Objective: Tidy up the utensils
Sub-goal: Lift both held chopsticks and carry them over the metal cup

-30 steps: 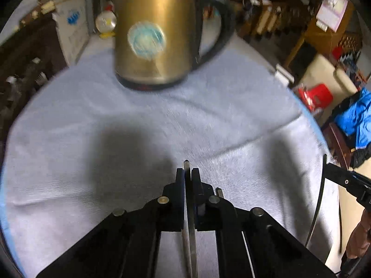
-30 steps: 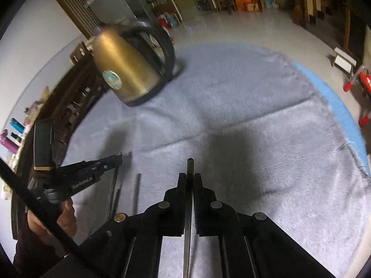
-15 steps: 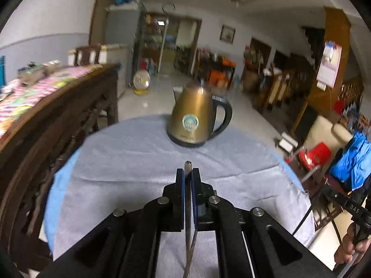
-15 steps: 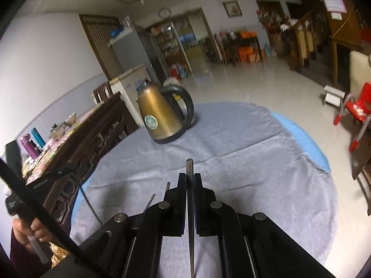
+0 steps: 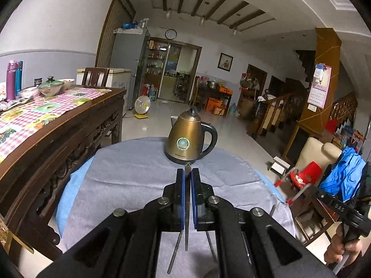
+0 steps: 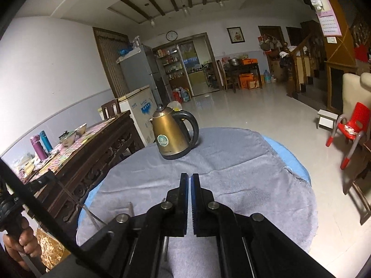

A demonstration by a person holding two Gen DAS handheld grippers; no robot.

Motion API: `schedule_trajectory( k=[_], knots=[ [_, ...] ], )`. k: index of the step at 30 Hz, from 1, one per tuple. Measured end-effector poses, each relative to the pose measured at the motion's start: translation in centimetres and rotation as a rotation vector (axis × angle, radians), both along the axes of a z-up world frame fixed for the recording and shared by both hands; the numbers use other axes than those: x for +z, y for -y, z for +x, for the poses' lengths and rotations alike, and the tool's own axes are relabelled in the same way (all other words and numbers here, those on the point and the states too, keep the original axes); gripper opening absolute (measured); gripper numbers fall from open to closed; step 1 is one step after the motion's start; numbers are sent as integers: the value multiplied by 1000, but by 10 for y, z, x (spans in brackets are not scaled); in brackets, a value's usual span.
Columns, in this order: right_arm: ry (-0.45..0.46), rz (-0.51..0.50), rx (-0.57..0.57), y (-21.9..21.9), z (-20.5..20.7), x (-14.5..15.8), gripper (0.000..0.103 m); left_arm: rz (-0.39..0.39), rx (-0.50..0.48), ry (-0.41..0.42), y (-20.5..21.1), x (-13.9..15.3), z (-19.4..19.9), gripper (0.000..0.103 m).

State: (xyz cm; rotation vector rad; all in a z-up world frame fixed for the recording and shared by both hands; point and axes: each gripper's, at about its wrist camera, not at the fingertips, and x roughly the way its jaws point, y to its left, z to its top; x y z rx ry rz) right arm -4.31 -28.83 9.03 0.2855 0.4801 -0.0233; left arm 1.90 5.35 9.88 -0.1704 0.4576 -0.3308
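Note:
My left gripper [image 5: 187,173] is shut on a thin flat metal utensil [image 5: 187,208] that stands on edge between the blue pads, its tip poking out ahead. It hangs above the grey cloth [image 5: 129,173] on the round table. More thin metal utensils [image 5: 175,250] lie on the cloth under it. My right gripper [image 6: 189,178] is shut, and nothing shows between its pads. A metal rod [image 6: 131,209] lies on the cloth to its left. Each gripper, held in a hand, shows at the edge of the other's view.
A brass-coloured kettle [image 5: 185,139] with a black handle stands at the far side of the cloth [image 6: 243,162]. A dark carved wooden table [image 5: 69,127] with bowls and bottles borders the left. A red child's chair [image 6: 350,127] and an armchair stand on the right.
Both grippers have risen and pulled back from the cloth, so the kettle looks smaller and farther. The utensil seen between the right gripper's pads earlier no longer shows there.

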Motion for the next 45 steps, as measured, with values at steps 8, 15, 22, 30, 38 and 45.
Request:
schedule_trajectory(
  k=[8, 15, 22, 30, 38, 45],
  knots=[
    [-211, 183, -24, 56, 9, -48, 15, 13, -6, -6, 0, -6, -14, 5],
    [-564, 98, 158, 63, 36, -131, 39, 15, -3, -17, -6, -14, -20, 5],
    [-660, -164, 387, -7, 71, -172, 39, -1, 11, -40, -15, -12, -27, 5],
    [-711, -298, 452, -38, 105, -209, 24, -23, 22, -57, -19, -12, -34, 5],
    [-672, -248, 311, -8, 94, -204, 5, -39, 10, -68, -18, -10, -38, 5],
    [-460, -91, 200, 29, 58, -141, 5, -44, 8, -22, -16, 4, -53, 5]
  ],
)
